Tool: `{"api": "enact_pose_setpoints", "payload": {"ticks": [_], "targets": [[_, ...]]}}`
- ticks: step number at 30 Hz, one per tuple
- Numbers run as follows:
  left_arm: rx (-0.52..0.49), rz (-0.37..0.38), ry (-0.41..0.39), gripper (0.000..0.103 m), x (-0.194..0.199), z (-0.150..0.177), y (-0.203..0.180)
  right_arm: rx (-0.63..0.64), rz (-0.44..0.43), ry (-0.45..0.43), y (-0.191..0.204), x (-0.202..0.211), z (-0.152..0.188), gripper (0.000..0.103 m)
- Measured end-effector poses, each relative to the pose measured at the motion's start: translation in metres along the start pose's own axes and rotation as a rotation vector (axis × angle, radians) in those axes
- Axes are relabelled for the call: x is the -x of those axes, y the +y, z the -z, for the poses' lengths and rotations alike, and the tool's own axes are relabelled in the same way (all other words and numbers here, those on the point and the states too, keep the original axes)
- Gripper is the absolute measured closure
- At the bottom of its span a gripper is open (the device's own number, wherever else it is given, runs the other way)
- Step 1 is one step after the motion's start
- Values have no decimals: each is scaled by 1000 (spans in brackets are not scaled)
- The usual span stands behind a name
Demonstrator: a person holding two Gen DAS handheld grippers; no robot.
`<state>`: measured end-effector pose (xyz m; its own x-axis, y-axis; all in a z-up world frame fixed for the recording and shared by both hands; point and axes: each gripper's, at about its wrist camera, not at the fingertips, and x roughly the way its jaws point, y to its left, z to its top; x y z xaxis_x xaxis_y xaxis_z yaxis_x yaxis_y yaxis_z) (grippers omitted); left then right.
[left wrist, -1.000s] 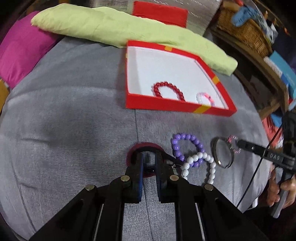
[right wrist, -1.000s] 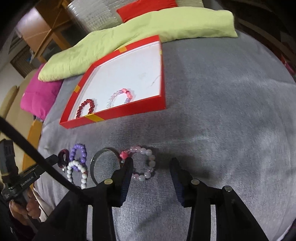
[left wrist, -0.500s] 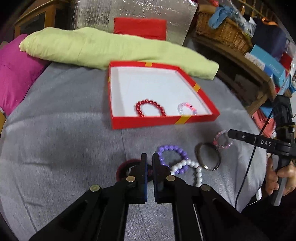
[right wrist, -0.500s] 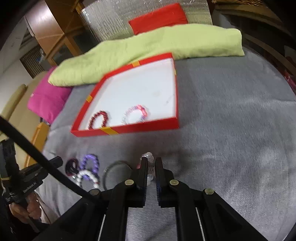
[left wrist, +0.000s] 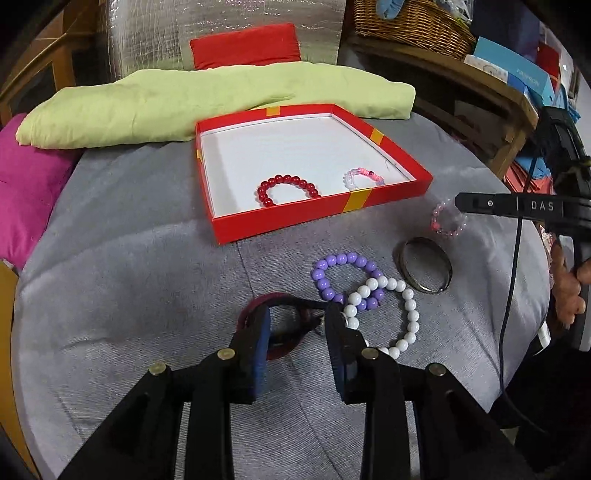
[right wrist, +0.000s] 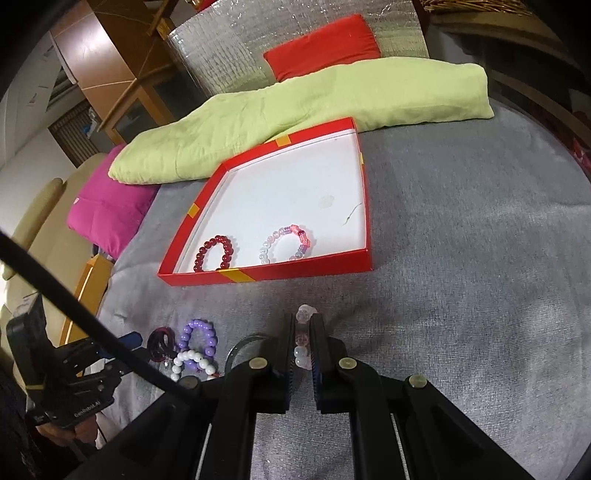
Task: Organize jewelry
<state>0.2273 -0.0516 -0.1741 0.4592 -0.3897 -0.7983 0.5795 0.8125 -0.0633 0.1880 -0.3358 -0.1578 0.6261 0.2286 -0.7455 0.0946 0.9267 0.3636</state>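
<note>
The red box (left wrist: 391, 194) with a white floor holds a red bead bracelet (left wrist: 288, 188) and a pink-and-clear bracelet (left wrist: 364, 176). On the grey cloth in front lie a purple bead bracelet (left wrist: 343, 277), a white bead bracelet (left wrist: 391, 314) overlapping it, and a metal bangle (left wrist: 424, 269). My left gripper (left wrist: 295, 314) hangs over a dark red bracelet (left wrist: 284, 301); its jaws are opening and the pads do not press the bracelet. My right gripper (right wrist: 304, 321) is shut on a pale pink bead bracelet (right wrist: 304, 314), also seen as the pink bracelet (left wrist: 447, 221) just off the cloth.
A light green folded blanket (left wrist: 207, 103) lies behind the box, with a red cushion (left wrist: 243, 46) and a magenta cushion (left wrist: 26, 184) nearby. Wooden shelves with a wicker basket (left wrist: 410, 22) stand at the right. A hand (left wrist: 565, 291) holds the right gripper's handle.
The right jaws closed on the pale pink bracelet and raised it slightly. The left jaws pinched shut over the dark red bracelet, then spread apart, and the left view rolled.
</note>
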Motion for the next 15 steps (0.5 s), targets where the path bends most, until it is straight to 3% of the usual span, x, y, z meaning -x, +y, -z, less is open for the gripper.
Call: {"api": "enact_pose_setpoints", "payload": {"ticks": [2, 7, 15], "targets": [[5, -10, 27, 66, -5, 3, 2, -8, 1, 3, -1, -1, 0, 95], [36, -26, 73, 66, -11, 8, 10, -1, 5, 11, 3, -4, 1, 95], [81, 35, 83, 66, -18, 7, 16, 9, 9, 16, 9, -8, 1, 95]]}}
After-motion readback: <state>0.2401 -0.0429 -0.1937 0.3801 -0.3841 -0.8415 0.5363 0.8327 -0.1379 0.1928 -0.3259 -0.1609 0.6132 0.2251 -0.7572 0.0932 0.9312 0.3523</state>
